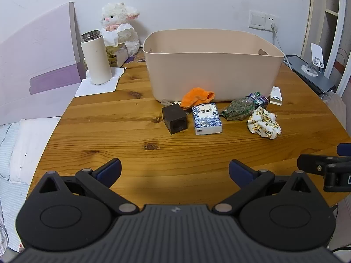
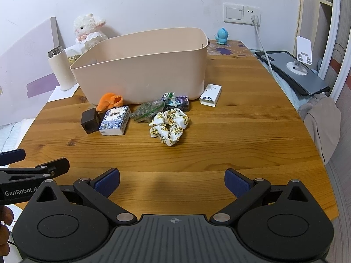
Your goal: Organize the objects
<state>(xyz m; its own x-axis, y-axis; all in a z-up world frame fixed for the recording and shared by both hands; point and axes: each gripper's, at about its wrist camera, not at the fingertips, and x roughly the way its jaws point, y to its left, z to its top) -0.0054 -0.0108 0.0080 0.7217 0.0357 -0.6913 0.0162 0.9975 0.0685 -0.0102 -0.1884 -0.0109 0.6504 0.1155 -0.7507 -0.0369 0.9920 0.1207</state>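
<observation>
Currently both grippers hover above the near edge of the desk [image 1: 98, 135], nothing picked yet. Left gripper [image 1: 175, 167]: fingers spread wide, empty. Right gripper [image 2: 172, 178]: same, wide apart, empty.

Loose items sit in a row mid-desk, just in front of the beige bin [image 1: 210, 65], which stands toward the far edge:
- black cube [image 1: 174, 119], touching or nearly touching the blue-white tissue pack [image 1: 206, 118]
- orange cloth [image 1: 197, 97] against the bin's front wall, partly behind the cube and pack
- clear bag of green stuff [image 1: 239, 107] with a dark purple packet [image 2: 177, 103] behind it
- floral scrunchie [image 2: 169, 125], nearest the grippers
- white box [image 2: 210, 94] by the bin's right front corner

The bin looks empty from the right wrist view, though its floor isn't fully visible.

Risks, as I judge them:
- Cube and tissue pack are packed tight; going for one likely shoves the other.
- Bag is crinkly and soft, so a pinch may slip or drag the packet along.
- Grippers are close side by side, so a clash is possible if both reach centre.
- Thermos [image 1: 96, 59] on the left edge has no lid on; a wide left swing tips it.
</observation>
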